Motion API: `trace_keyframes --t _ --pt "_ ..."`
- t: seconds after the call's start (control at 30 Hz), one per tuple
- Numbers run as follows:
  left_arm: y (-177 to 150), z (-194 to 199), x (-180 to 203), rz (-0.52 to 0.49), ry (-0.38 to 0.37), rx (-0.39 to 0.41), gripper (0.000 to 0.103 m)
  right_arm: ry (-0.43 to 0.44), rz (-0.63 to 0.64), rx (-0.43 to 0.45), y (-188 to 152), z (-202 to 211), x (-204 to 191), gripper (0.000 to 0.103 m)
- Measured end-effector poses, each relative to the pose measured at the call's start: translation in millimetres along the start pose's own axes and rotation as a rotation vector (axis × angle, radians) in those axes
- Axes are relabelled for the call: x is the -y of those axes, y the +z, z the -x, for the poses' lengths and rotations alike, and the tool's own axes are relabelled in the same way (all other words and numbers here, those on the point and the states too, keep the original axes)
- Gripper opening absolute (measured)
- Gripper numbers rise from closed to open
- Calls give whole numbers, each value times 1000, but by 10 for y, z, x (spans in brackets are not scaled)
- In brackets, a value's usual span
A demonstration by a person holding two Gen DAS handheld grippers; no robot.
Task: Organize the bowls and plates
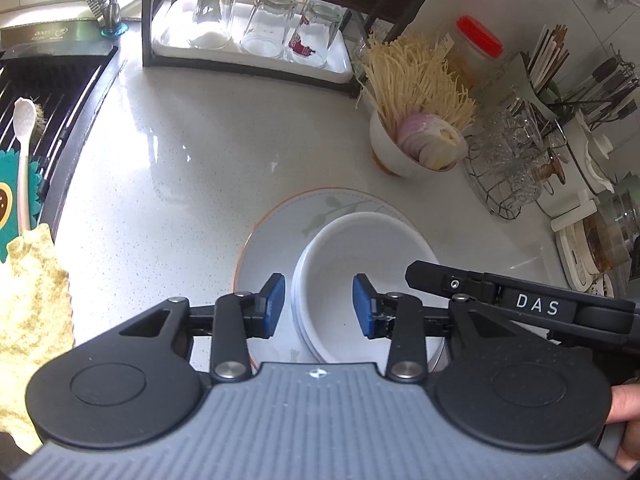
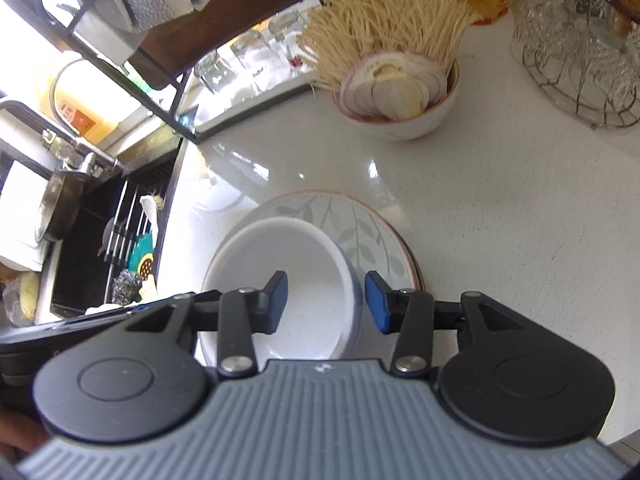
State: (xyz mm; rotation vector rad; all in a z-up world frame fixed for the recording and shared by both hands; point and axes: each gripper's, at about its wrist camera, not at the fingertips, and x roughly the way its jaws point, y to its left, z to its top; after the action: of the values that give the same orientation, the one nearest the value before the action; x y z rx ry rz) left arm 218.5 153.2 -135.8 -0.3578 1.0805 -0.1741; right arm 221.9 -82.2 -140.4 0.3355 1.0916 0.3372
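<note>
Both grippers hang over the white bowl that sits on the leaf-patterned plate, jaws spread and gripping nothing.

The white bowl (image 1: 360,276) sits on the leaf-patterned plate (image 1: 276,232), off toward the plate's near edge, on the pale speckled counter (image 1: 180,160). The left gripper (image 1: 319,306) straddles the bowl's left rim: one blue pad is outside over the plate, the other over the bowl's hollow, neither pressing on the wall. The right gripper (image 2: 326,302) straddles the opposite rim in the same way, its pads clear of it too. From the left wrist view, the right gripper's black arm reaches in beside the bowl. Farther back stands a small bowl of sliced onion and noodles (image 1: 416,136), well apart from the plate.
</note>
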Motion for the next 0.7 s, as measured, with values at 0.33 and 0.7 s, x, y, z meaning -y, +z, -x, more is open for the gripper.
trace_keyframes --t 0.33,0.7 --pt "106 677 183 -99 -20 115 43 9 33 179 32 596 -191 46" --pt "-150 1344 652 -149 3 263 43 71 106 362 -119 1336 -290 46"
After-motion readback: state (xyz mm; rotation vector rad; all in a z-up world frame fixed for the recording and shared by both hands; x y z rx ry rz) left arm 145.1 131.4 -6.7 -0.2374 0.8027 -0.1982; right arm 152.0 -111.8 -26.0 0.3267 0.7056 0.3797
